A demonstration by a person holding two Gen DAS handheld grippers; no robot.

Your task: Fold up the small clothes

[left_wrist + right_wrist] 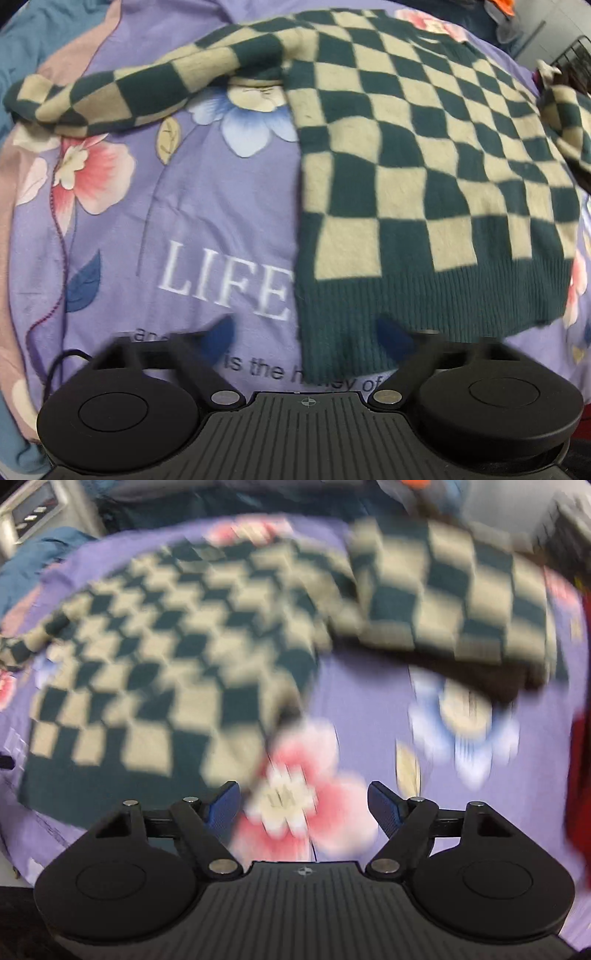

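Note:
A small green-and-cream checkered sweater [424, 177] lies spread on a purple floral bedsheet [184, 221]. Its left sleeve [122, 96] stretches out to the left. My left gripper [306, 336] is open, its jaws either side of the sweater's ribbed hem corner [332, 343]; the right fingertip is partly under the hem. In the right wrist view, which is blurred, the sweater [166, 657] lies to the left and its other sleeve [450, 605] is at upper right. My right gripper [304, 805] is open and empty above the sheet [362, 701], just right of the sweater's edge.
The sheet carries printed flowers [88, 170] and the word LIFE [225, 280]. Blue fabric [22, 37] lies at the far left. A grey appliance [33, 513] stands at the upper left of the right wrist view, and something red [580, 775] is at its right edge.

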